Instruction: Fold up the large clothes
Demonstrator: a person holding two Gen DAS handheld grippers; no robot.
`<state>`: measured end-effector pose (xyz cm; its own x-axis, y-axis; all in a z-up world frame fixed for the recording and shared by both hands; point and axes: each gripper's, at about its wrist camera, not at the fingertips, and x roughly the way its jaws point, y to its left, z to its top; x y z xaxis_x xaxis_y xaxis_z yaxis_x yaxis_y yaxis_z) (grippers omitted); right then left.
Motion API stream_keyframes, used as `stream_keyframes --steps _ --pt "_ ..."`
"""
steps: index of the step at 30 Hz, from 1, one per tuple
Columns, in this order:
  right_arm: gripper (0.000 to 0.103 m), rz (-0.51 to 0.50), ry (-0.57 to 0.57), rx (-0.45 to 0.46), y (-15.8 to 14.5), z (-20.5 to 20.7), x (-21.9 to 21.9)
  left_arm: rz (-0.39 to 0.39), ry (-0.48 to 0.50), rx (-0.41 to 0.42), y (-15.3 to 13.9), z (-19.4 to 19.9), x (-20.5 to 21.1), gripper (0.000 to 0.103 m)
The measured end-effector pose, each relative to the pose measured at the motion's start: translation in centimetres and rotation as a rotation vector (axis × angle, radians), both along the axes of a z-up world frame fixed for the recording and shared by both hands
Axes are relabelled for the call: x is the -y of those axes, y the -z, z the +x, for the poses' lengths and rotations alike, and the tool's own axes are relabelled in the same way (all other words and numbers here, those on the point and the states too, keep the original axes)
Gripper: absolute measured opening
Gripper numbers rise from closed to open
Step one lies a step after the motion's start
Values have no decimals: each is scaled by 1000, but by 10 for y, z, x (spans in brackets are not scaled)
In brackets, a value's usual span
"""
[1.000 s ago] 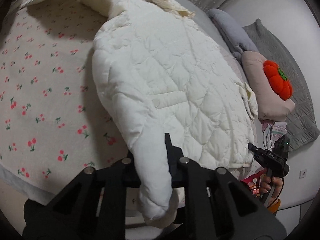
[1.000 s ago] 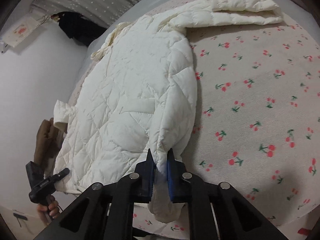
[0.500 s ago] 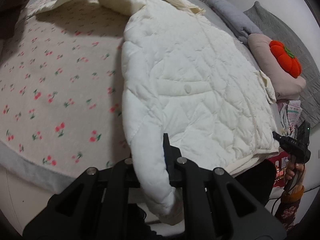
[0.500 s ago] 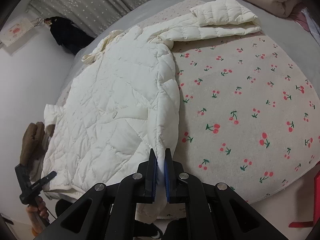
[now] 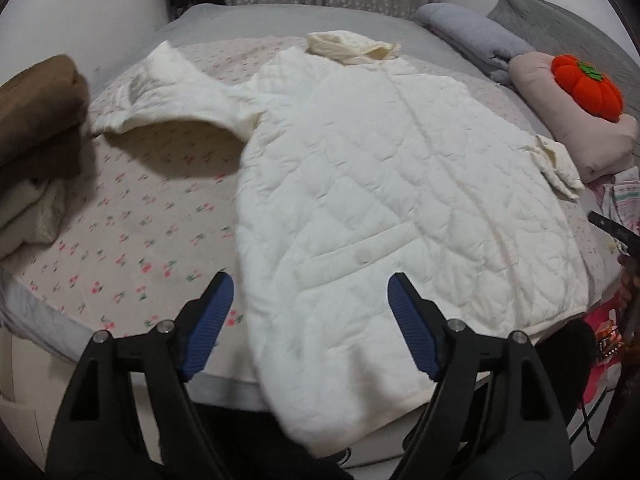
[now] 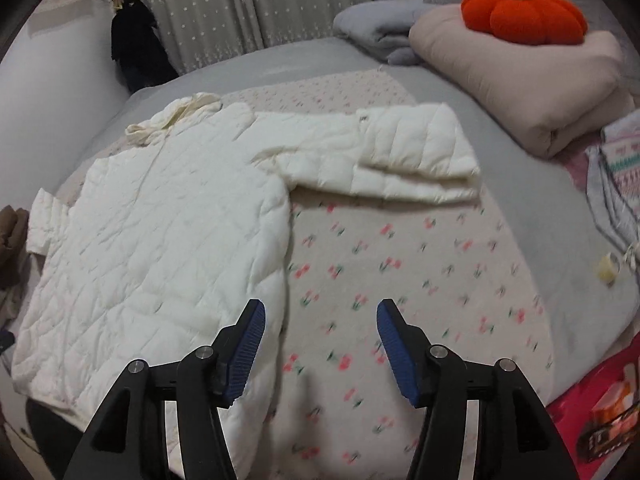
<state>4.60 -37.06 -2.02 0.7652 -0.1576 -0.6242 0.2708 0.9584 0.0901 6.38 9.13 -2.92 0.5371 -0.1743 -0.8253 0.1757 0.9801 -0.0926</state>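
Note:
A white quilted jacket (image 5: 380,208) lies spread on the cherry-print sheet (image 5: 140,216), collar at the far end. One sleeve (image 5: 172,84) reaches out to the left. My left gripper (image 5: 309,284) hangs above the jacket's near hem with its jaws opening; the fabric lies below them and no pad touches it. In the right wrist view the jacket (image 6: 160,240) fills the left half and its other sleeve (image 6: 400,160) lies doubled over to the right. My right gripper (image 6: 320,308) is over the jacket's edge and the sheet (image 6: 400,260), jaws opening, nothing held.
An orange pumpkin cushion (image 6: 520,16) sits on a folded beige quilt (image 6: 540,80) at the bed's right, beside a grey blanket (image 5: 472,36). A brown garment (image 5: 36,108) is piled at the left edge. Patterned cloth (image 6: 616,184) lies at the far right. Curtains hang behind the bed.
Both grippers were shut on the jacket's near edge; they have let go, opened wide and risen. The jacket now lies flat on the bed.

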Motion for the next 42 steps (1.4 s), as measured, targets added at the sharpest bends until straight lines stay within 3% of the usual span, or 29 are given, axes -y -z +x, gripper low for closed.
stream_keyframes --steps 4,10,11,13,14,15,18,21,23,25,27,31,34,37,38,39,41,42 --pt "60 -91 13 23 -13 49 31 -41 119 -25 5 27 63 80" --pt "60 -120 34 -101 11 127 68 -18 314 -54 1 72 173 80" --pt "57 -132 45 -119 16 135 74 -10 351 -45 -3 80 191 80" --pt "32 -136 63 -129 23 141 88 10 426 -8 -9 98 235 80" --pt "15 -124 75 -121 22 141 97 18 462 20 -10 106 254 80" --pt "10 -109 95 -97 19 137 107 28 506 63 -9 115 279 80" --pt "5 -80 160 -27 3 115 143 41 590 133 7 140 332 80" --pt "4 -117 271 -14 -11 95 184 54 649 172 29 154 370 80" --pt "3 -129 368 -12 -18 80 219 18 687 148 52 159 387 80" --pt "2 -140 471 -28 -18 65 255 -22 702 48 82 162 391 80" --pt "0 -134 538 -55 -11 53 284 -32 713 78 100 156 387 84" --pt "0 -108 618 -111 11 26 320 -60 716 69 98 155 382 86" --pt "1 -47 637 -85 15 10 323 -50 727 36 91 158 383 86" --pt "12 -13 475 -6 -2 10 304 -52 774 -46 65 156 378 86" --pt "26 -8 415 12 -10 16 295 -48 794 -41 52 159 374 86" --pt "48 -1 365 27 -16 22 287 -36 807 -9 39 164 369 86" --pt "76 23 233 84 -32 43 268 20 799 80 20 185 362 86" --pt "80 35 175 101 -36 54 261 60 779 123 15 203 358 86"
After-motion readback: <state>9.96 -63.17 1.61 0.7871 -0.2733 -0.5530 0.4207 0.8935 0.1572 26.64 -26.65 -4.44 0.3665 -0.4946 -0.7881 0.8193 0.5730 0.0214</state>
